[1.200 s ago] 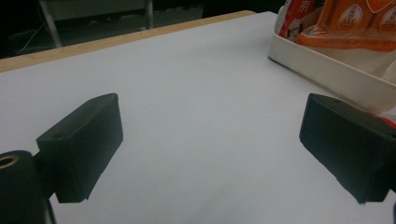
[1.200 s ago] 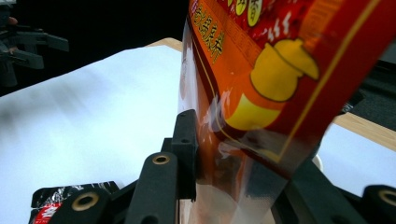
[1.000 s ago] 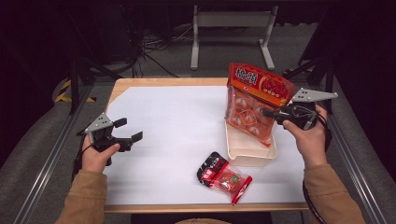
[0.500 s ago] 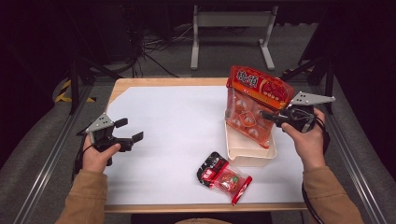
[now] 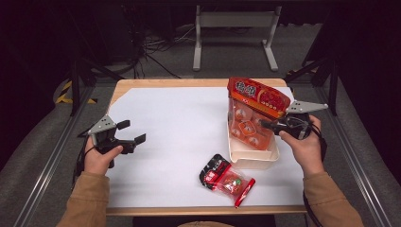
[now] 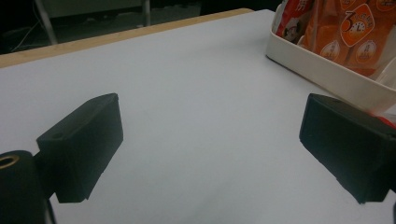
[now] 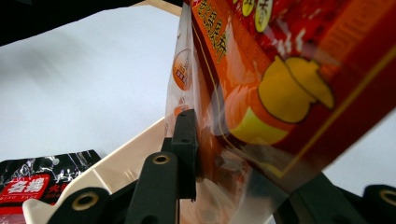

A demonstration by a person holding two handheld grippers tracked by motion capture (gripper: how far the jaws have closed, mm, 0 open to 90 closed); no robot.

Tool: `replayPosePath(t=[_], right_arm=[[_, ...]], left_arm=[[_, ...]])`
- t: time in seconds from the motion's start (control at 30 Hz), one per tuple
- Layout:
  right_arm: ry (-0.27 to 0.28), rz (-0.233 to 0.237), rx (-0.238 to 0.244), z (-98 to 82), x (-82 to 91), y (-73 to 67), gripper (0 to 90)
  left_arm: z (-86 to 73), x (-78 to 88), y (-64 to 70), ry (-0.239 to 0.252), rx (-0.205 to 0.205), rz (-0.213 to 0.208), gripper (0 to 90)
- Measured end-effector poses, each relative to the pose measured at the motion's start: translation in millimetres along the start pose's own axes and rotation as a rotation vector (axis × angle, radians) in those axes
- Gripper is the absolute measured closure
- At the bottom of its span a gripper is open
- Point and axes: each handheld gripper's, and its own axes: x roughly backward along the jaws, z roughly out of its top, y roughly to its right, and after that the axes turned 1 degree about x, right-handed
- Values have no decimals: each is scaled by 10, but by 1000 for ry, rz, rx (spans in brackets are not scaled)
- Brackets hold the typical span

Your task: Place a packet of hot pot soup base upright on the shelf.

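A large orange-red snack bag [image 5: 253, 113] stands upright with its lower end in a cream tray [image 5: 250, 158] at the right of the table. My right gripper [image 5: 269, 125] is shut on the bag's right edge; in the right gripper view the bag [image 7: 280, 88] is pinched between the black jaws. A small red and black packet [image 5: 226, 177] lies flat near the front edge, left of the tray, and its corner [image 7: 32, 182] appears beside the tray wall [image 7: 121, 161]. My left gripper [image 5: 131, 133] hovers open at the left, nothing between its fingers [image 6: 84, 144].
White paper [image 5: 184, 127] covers the wooden table [image 5: 165, 83]. A metal frame [image 5: 234, 35] and cables lie on the floor behind. In the left gripper view the tray [image 6: 327, 70] with the bag [image 6: 350, 32] sits far right.
The bag has tilted and shifted slightly in my right gripper, its lower end settling toward the tray. The left gripper has barely moved.
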Motion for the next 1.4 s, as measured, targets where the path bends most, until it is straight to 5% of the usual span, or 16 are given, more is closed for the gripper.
replayPosePath(t=[0.27, 0.4, 0.87, 1.4], right_arm=[[-5, 1, 21, -13, -22, -15, 701], [-19, 17, -9, -53, -39, 34, 700], [29, 42, -25, -234, -16, 95, 683], [101, 32, -83, -234, 186, 160, 351]], left_arm=[[9, -41, 27, -9, -7, -8, 70], [17, -70, 45, -20, -11, -15, 71], [28, -106, 71, -30, -11, -28, 69], [50, -148, 95, -29, -15, -39, 68]])
